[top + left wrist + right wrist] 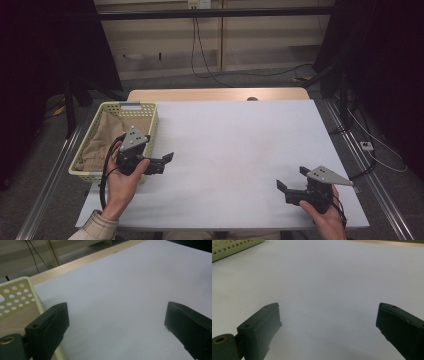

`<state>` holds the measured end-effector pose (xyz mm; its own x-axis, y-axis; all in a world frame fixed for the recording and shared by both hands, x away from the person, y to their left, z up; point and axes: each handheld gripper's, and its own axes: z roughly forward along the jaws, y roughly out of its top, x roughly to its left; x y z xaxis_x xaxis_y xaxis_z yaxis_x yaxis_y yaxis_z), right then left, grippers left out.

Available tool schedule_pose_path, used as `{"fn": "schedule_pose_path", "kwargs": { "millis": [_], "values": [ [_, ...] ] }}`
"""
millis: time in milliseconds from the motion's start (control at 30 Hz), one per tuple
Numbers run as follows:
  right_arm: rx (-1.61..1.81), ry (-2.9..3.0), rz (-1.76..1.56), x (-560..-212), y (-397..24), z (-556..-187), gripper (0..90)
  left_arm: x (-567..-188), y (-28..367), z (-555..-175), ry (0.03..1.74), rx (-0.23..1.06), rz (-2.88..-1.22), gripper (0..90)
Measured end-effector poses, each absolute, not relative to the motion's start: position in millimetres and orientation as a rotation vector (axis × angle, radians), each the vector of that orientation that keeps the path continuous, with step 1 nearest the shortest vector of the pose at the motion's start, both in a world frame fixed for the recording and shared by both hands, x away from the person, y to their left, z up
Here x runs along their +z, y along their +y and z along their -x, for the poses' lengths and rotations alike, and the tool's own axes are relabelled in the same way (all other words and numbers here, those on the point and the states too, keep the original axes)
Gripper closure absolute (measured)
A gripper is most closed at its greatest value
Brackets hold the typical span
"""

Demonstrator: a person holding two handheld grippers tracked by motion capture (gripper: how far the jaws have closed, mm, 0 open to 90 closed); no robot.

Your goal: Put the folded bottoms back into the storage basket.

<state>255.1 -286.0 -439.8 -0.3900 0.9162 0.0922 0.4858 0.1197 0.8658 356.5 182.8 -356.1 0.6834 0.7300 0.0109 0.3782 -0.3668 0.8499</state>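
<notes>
Near right: right hand-held gripper (291, 179) held low over the white tabletop (235, 150), jaws spread wide, nothing between them; hand below partly cut off by the frame edge. Near left: left hand-held gripper (167, 158) just beside the basket (150, 131), jaws likewise released and empty, pointing right across the bare sheet. Farther left: pale yellow perforated basket at the tabletop's left edge, holding a crumpled tan cloth (107, 135); cloth partly hidden behind the left gripper's grey plate, folds hard to make out. In the left gripper view, basket (17, 293) cut off at the left edge. Far: wooden tabletop strip, cables on the floor, dark surroundings indistinct.
</notes>
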Motion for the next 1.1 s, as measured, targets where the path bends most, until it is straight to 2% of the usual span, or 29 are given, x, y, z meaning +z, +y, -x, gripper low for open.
{"fn": "schedule_pose_path", "kwargs": {
  "millis": [400,600,800,1100],
  "values": [
    [1.2,1.93,-1.348,-440,-286,-255,5.5,-362,158,-349,0.79,0.391,-2.003,5.9],
    [1.2,1.931,-1.347,-440,-285,-255,5.5,-365,147,-345,0.777,0.418,-1.995,5.9],
    [1.199,1.932,-1.347,-440,-285,-254,5.5,-380,140,-345,0.78,0.347,-2.016,6.2],
    [1.2,1.931,-1.348,-440,-285,-254,5.4,-413,152,-342,0.842,0.321,-2.01,6.3]
  ]
}}
